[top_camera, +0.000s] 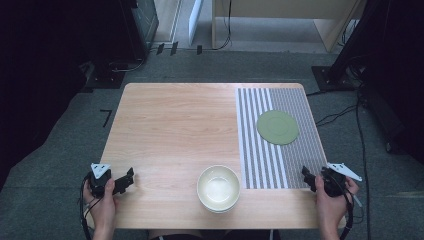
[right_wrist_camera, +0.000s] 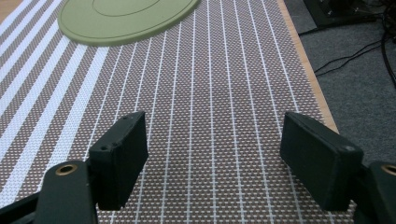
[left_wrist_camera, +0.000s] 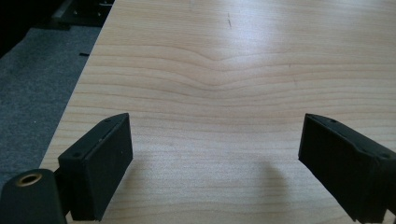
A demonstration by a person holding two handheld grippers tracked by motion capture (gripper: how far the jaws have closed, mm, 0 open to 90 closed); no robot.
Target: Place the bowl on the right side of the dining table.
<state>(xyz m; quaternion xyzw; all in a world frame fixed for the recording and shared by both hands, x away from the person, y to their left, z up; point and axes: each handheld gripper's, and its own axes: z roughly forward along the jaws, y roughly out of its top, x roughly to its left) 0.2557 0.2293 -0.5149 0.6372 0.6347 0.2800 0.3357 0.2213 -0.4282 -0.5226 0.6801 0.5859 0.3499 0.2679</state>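
Observation:
A cream bowl stands near the front edge of the wooden table. A green plate lies on the striped placemat at the table's right side; the plate and the placemat also show ahead of the right jaws. My left gripper, held at the front left corner, is open over bare wood, and the left gripper has nothing between its jaws. My right gripper is open over the placemat's near right corner, and the right gripper holds nothing.
Grey carpet surrounds the table. Cables run over the floor at the right, with dark stands beyond. A pale wooden frame stands at the back. The table's right edge lies close to the right gripper.

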